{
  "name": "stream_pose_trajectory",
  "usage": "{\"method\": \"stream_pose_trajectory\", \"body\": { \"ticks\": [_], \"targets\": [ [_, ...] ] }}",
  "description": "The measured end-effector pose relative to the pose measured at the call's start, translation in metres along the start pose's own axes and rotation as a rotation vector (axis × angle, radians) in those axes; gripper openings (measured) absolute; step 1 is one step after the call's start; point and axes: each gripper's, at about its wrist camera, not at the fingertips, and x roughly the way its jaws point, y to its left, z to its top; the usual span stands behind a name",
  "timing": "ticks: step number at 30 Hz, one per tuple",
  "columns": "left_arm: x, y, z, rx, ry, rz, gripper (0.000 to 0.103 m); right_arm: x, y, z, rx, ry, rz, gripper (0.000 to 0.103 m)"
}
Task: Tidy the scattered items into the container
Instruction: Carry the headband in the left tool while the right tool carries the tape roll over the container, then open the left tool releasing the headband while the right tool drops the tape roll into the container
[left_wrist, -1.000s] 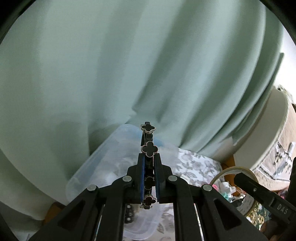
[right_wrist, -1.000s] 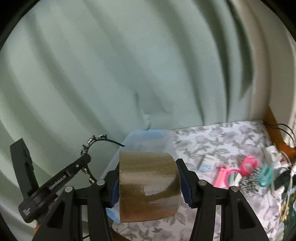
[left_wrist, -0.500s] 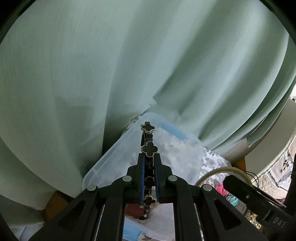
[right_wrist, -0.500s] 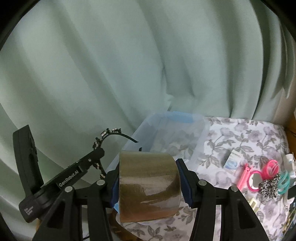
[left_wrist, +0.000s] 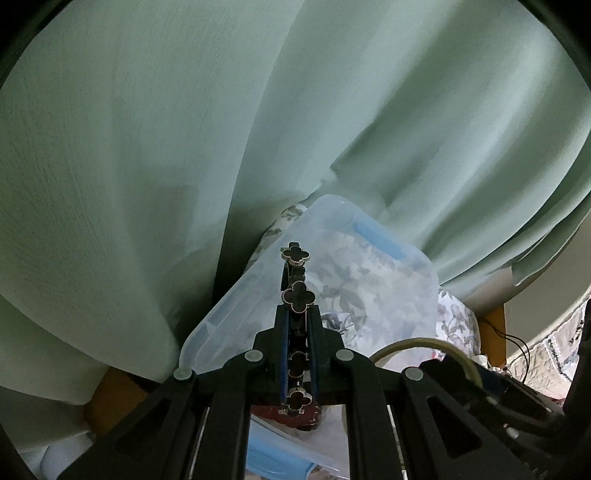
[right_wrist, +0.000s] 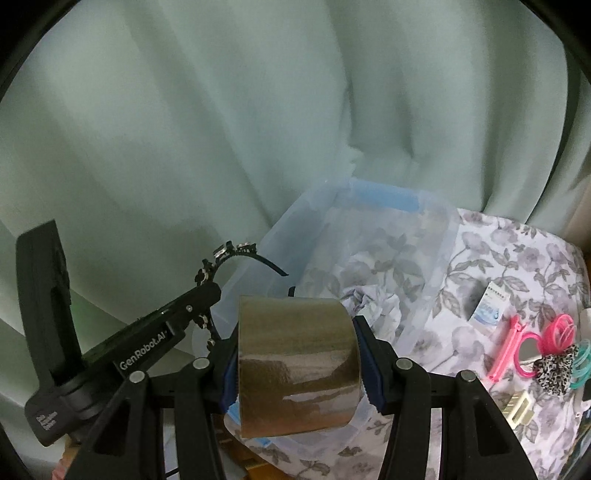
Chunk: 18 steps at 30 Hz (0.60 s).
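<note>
**Both grippers loaded and parked over the bin**

In the right wrist view, the left gripper comes in from the lower left, pinched shut on a black headband with clover-shaped studs, whose free end arcs out over the near-left rim of the clear plastic container. Centre bottom, the right gripper is clamped on a roll of brown tape, held above the container's near edge. Far right, a small box, pink clip, hair ties and a leopard scrunchie sit loose on the floral cloth.

The left wrist view shows the same headband upright between closed fingers, the container just beyond.

Looks like the drop-off step for both items. Next each gripper needs to get fully inside the rim and lower before letting go, so the curved headband doesn't hook the wall.
</note>
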Motion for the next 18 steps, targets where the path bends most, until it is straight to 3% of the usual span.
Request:
{"method": "stream_pose_trajectory", "body": {
  "ticks": [18],
  "targets": [
    [0.032, 0.005, -0.004, 0.006, 0.103, 0.037, 0.009, 0.041, 0.000, -0.004, -0.018, 0.111, -0.038, 0.057]
  ]
}}
